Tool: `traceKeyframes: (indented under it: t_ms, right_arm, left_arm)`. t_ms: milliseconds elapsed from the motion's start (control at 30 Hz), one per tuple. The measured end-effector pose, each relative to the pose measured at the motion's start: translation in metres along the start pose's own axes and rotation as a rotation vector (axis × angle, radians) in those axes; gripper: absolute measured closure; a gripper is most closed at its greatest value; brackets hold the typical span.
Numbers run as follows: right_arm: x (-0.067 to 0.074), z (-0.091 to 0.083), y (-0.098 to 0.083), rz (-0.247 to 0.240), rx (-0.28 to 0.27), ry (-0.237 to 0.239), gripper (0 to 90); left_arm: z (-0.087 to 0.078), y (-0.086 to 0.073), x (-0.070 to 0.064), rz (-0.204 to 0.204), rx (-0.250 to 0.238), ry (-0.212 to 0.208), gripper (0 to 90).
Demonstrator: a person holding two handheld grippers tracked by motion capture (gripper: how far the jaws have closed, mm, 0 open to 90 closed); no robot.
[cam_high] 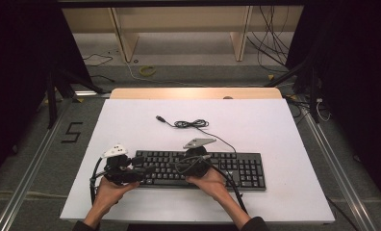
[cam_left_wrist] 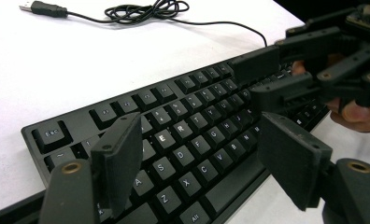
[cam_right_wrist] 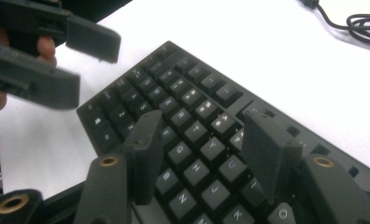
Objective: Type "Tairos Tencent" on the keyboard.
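- One keyboard (cam_high: 203,169) is being shown: black, flat, rectangular, matte plastic, full-size with a number block at its right end. It is lying near the front edge of the table (cam_high: 256,125), long side parallel to that edge.
- Keycaps are being seen as square, slightly dished, with white legends; E, R, S, X and Esc are readable in the left gripper view.
- One cable (cam_high: 193,124) is being seen: thin, black, round, running from the keyboard's back edge into a loose coil, ending in one USB plug (cam_high: 160,118) with a bare metal tip, lying flat on the table behind the keyboard.
- One table is being used: white, smooth, matte top, with a pale wood strip along its far edge.
- Two grippers are being held, one per hand, both black with brass-coloured pivot bushings and flat rectangular pads of rough, foam-like texture.
- Left gripper (cam_high: 139,169) is being held over the keyboard's left end; its jaws are standing wide apart, nothing between them but keys below.
- Right gripper (cam_high: 176,166) is being held over the middle letter keys, pointing toward the left one; its jaws are likewise spread apart, gripping nothing.
- Contact between pads and keys cannot be told.
- Two plates are being carried on top: white-ish on the left gripper, grey three-cornered on the right.
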State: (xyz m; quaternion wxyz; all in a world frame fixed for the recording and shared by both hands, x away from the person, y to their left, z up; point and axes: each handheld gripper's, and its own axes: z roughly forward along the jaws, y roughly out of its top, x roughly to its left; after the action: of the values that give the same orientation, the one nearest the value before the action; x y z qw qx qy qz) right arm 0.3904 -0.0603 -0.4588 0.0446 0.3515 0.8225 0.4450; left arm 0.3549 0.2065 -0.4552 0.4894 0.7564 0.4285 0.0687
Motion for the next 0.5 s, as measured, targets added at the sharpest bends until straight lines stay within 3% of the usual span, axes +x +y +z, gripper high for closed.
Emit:
traceKeyframes:
  t_ms: [167,500]
  right_arm:
    - [-0.001,0.008,0.005,-0.001,0.011,-0.016,50.7]
    - [0.003,0.021,0.010,-0.029,0.039,-0.034,80.6]
  left_arm:
    - [-0.001,-0.002,-0.001,0.008,-0.003,-0.001,30.5]
    - [-0.002,-0.007,-0.006,0.025,-0.014,-0.005,30.3]
